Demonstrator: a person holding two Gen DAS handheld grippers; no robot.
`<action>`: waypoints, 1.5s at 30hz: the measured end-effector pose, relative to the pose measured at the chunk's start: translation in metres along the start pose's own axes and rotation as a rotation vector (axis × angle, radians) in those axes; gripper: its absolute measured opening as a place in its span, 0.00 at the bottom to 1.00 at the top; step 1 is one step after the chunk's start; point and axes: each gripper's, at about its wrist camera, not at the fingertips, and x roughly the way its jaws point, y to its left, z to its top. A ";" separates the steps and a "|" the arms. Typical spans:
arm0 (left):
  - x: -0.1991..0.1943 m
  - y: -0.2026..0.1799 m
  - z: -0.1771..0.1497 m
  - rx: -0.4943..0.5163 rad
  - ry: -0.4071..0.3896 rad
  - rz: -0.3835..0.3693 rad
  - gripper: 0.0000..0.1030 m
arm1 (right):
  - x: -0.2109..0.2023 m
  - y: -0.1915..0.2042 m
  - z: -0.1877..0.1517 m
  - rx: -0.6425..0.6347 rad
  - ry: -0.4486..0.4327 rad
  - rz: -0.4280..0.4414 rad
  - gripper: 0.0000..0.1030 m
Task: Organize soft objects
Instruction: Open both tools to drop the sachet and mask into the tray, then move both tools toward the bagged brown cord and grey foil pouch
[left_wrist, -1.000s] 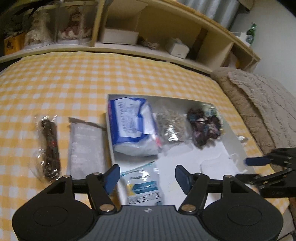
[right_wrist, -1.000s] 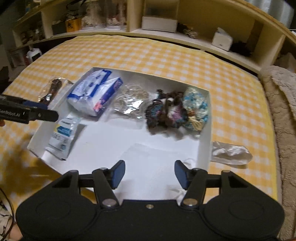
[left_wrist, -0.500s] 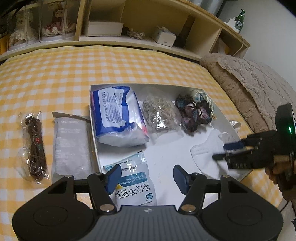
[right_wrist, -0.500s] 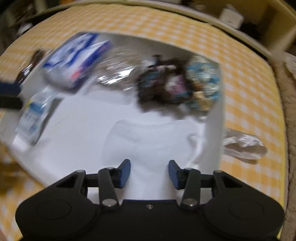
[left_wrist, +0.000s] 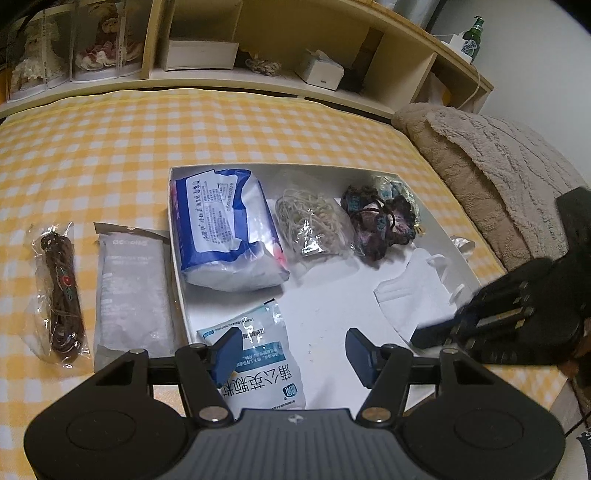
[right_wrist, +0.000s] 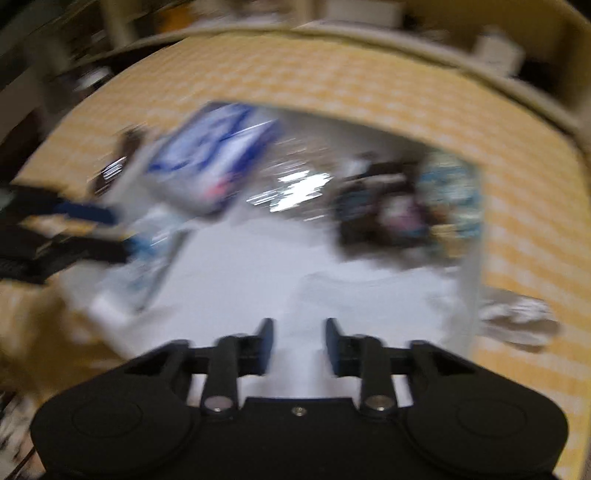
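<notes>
A white box (left_wrist: 176, 236) lies on the yellow checked cloth. It holds a blue-and-white tissue pack (left_wrist: 225, 229), a bag of pale bands (left_wrist: 312, 225), dark scrunchies (left_wrist: 380, 221), a white face mask (left_wrist: 413, 291) and a blue-and-white sachet (left_wrist: 258, 358). My left gripper (left_wrist: 291, 354) is open over the sachet at the box's near edge. My right gripper (right_wrist: 299, 343) is partly closed, empty, low over the mask (right_wrist: 369, 299); it also shows in the left wrist view (left_wrist: 436, 334) at the mask's near corner. The right wrist view is blurred.
Left of the box lie a grey flat packet (left_wrist: 129, 284) and a bagged dark cord (left_wrist: 59, 288). A crumpled clear wrapper (right_wrist: 517, 321) lies right of the box. A beige blanket (left_wrist: 498, 177) is at the right. Wooden shelves (left_wrist: 258, 44) stand behind.
My right gripper has dropped toward the white mask and narrowed its jaws. My left gripper has drifted slightly forward over the sachet and stays open.
</notes>
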 end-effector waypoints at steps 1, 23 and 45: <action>0.000 0.000 0.000 0.001 0.000 -0.001 0.60 | 0.005 0.005 0.001 -0.005 0.027 0.040 0.03; -0.019 -0.005 0.001 -0.003 -0.029 0.009 0.62 | -0.049 -0.004 -0.021 0.110 -0.133 -0.100 0.24; -0.090 -0.030 -0.001 0.023 -0.156 0.054 0.95 | -0.171 0.026 -0.057 0.283 -0.400 -0.207 0.88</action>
